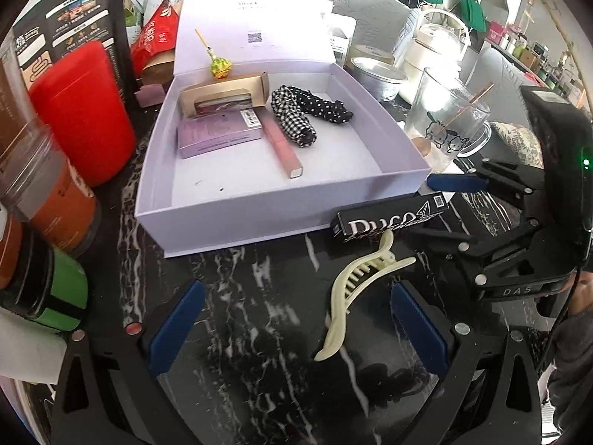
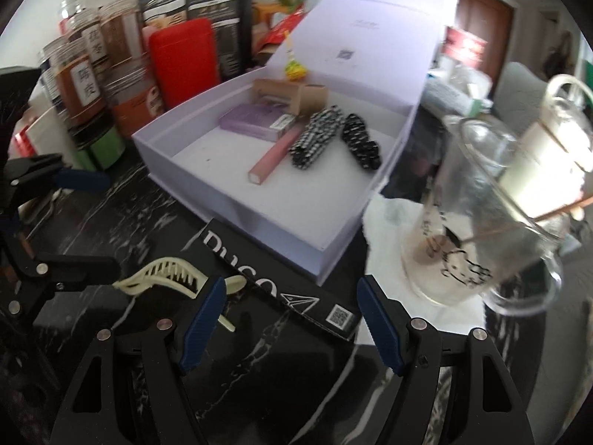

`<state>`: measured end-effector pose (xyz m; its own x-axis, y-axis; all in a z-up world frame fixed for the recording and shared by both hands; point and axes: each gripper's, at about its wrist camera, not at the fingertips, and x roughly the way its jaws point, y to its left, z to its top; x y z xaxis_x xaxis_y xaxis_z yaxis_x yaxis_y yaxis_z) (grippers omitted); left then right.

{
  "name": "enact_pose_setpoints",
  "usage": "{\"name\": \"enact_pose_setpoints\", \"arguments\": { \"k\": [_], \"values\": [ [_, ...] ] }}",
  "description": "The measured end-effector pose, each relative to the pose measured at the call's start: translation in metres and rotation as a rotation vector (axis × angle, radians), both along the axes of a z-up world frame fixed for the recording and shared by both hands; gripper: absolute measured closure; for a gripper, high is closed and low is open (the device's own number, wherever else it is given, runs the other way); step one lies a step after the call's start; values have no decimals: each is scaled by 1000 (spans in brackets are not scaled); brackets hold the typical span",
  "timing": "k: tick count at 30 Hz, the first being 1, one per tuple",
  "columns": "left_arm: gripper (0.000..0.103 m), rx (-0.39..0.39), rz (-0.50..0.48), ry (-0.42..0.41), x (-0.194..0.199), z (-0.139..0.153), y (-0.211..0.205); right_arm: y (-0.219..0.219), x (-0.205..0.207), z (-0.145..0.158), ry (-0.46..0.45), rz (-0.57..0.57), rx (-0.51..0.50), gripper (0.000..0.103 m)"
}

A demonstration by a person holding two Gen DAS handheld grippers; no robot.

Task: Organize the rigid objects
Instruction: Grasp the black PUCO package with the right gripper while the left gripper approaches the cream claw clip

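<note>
A lavender gift box (image 1: 237, 218) (image 2: 333, 252) stands open on the black marble table, lid propped up behind. Inside lie a lollipop (image 1: 220, 66), a kraft carton (image 1: 226, 94), a purple carton (image 1: 218, 135), a pink tube (image 1: 281, 146) and two scrunchies (image 1: 304, 113). In front of it lies a cream claw clip (image 1: 355, 289) (image 2: 163, 270), between the fingers of my open left gripper (image 1: 296, 326) (image 2: 87, 222) and nearer the right one. A long black "Duco" carton (image 1: 389, 220) (image 2: 281, 289) lies between the pads of my open right gripper (image 2: 292, 326) (image 1: 446, 209), which do not press on it.
A red case (image 1: 81, 111), several spice jars (image 2: 79, 85) and a black pouch (image 1: 74, 18) crowd the left side. A glass mug (image 1: 444, 126) (image 2: 481, 222) with a stick in it stands to the right of the box, with a metal bowl (image 1: 378, 74) and a white kettle (image 1: 433, 44) behind.
</note>
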<state>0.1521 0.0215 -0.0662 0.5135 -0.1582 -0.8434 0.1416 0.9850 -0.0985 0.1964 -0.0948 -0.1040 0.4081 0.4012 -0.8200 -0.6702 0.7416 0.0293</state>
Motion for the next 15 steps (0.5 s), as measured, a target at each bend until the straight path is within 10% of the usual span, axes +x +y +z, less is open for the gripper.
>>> {"name": "enact_pose_setpoints", "arguments": {
  "k": [15],
  "values": [
    [0,-36,-80,27,4,-6,-21,-20,-19,-8,150,56,15,78]
  ]
}}
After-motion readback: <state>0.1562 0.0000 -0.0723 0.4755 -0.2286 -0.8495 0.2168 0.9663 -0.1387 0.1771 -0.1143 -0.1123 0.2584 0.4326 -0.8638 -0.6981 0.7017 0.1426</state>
